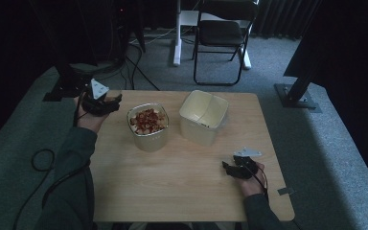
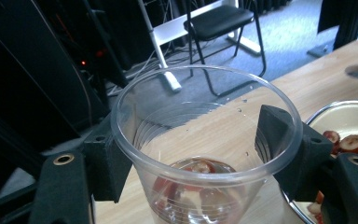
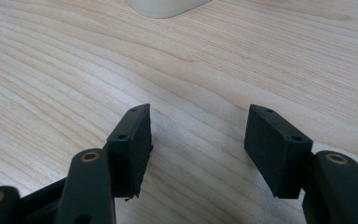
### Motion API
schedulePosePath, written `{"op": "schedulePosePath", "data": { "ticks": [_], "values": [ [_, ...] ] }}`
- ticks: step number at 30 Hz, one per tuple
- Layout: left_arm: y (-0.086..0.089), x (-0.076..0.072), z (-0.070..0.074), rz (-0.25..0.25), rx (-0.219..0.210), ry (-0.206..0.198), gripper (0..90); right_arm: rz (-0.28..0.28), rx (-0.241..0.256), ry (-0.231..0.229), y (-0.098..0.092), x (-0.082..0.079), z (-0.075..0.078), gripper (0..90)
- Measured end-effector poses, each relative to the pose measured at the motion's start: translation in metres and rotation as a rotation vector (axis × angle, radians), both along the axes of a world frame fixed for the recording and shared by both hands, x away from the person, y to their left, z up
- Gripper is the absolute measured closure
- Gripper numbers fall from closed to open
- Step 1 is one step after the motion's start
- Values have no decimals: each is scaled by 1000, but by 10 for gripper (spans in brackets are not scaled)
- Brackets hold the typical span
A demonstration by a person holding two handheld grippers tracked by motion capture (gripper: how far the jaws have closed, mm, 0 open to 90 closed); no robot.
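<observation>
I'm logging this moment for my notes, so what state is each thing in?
Left gripper: shut on the clear cup.
Clear cup: upright, a few red pieces at the bottom.
Right gripper: open, holding nothing.
Metal bowl: full of red pieces.
White tub: open, lidless.

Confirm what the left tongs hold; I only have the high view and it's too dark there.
Observer: Left tongs are shut on a clear plastic cup, one jaw on either side below the rim.
Operator: Cup empty?
Observer: No, a few red-and-white food pieces lie at its bottom.
Operator: Right tongs?
Observer: Right tongs are open over bare wooden table, nothing between the jaws.
</observation>
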State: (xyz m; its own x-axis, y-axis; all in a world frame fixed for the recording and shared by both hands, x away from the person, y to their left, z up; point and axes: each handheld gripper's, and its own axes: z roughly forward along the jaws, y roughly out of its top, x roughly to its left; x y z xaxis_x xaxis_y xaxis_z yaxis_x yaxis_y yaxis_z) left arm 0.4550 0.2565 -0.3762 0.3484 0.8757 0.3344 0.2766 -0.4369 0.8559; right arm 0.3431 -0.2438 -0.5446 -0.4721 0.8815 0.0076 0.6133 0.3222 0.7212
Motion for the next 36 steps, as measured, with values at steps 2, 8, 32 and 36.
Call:
{"op": "schedulePosePath", "data": {
  "ticks": [2,8,32,36],
  "values": [
    [-3,0,1,-3,24,-2,308,0,0,-1,0,0,0,407],
    [-25,-4,3,-29,185,-36,310,-2,2,-2,0,0,0,405],
    [-58,-10,2,-76,621,-80,321,5,3,-8,1,-1,-1,404],
    [-59,-11,2,-80,709,-76,324,4,4,-9,1,-1,-1,404]
  ]
}}
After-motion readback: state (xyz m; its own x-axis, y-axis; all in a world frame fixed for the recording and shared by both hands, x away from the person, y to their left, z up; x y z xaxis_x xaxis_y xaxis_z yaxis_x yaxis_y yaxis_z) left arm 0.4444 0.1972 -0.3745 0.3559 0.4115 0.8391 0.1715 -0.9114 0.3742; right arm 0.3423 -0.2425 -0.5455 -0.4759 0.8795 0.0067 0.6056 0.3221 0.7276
